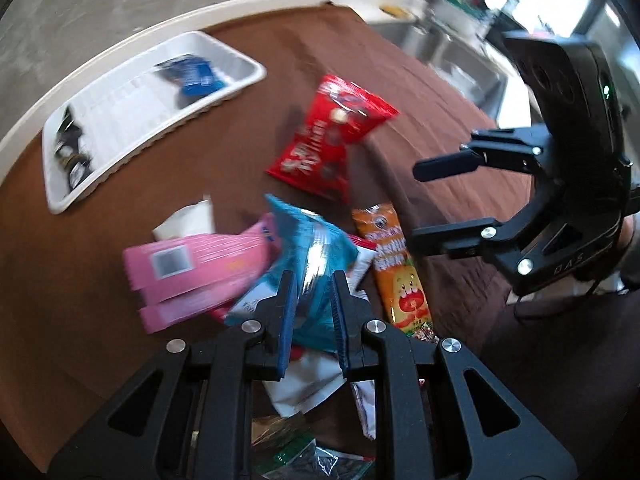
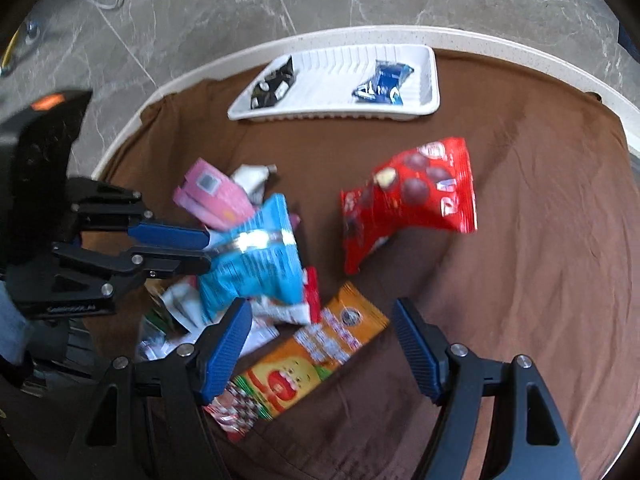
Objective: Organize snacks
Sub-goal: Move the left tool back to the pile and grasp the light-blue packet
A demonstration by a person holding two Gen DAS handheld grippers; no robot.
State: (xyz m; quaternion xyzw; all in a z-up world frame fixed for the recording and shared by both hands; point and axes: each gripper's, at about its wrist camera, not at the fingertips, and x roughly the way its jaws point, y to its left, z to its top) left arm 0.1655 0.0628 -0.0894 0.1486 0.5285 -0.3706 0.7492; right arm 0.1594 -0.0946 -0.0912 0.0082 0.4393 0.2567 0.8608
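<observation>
My left gripper [image 1: 314, 280] is shut on a light blue snack bag [image 1: 308, 256], held just above the snack pile; from the right wrist view it [image 2: 208, 246] grips the same bag [image 2: 256, 256] at its left edge. My right gripper [image 2: 322, 316] is open and empty, hovering over an orange snack pack [image 2: 308, 356]; it also shows at the right of the left wrist view [image 1: 416, 200]. A red snack bag [image 2: 412, 204] lies apart on the brown cloth. A white tray [image 2: 428, 76] at the far edge holds a dark blue packet [image 2: 382, 82] and a black packet [image 2: 274, 82].
A pink box [image 2: 212, 196] and white and green wrappers [image 2: 176, 312] lie in the pile under the blue bag. The brown cloth [image 2: 520, 280] covers a round table with a white rim [image 2: 120, 140]. Grey marble floor lies beyond.
</observation>
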